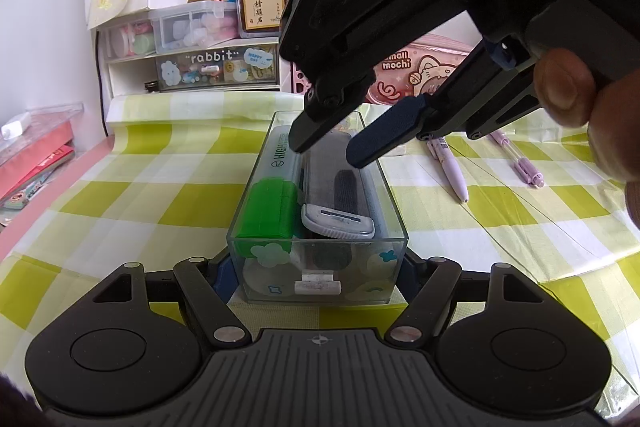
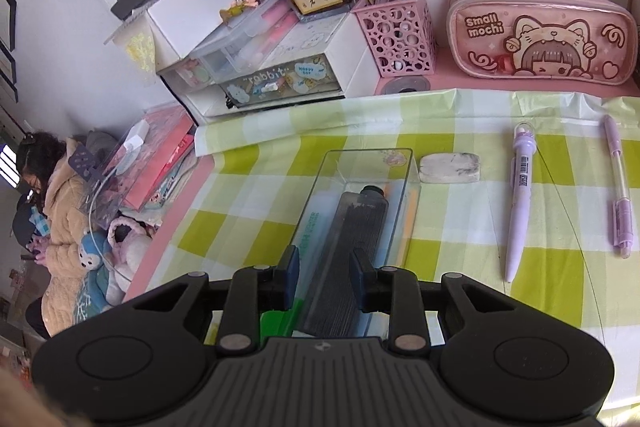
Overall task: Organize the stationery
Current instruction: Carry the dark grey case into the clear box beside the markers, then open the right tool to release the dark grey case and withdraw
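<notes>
A clear rectangular box [image 1: 320,235] on the checked surface [image 1: 120,195] is clamped at its near end by the left tongs [image 1: 318,281]. Inside lie a green-capped highlighter [image 1: 268,211] and a flat grey case [image 2: 352,251]. The right tongs [image 2: 325,281], tilted steeply downward, straddle that case narrowly; contact cannot be told.

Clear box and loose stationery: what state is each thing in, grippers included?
Clear box, lidless, on the cloth.
Left gripper, shut on the box's near end.
Right gripper, astride the grey case; contact unclear.
Grey case, lying in the box.
Green highlighter, capped, in the box.
Eraser, smudged, outside on the cloth.
Purple pens, both outside on the cloth.
</notes>
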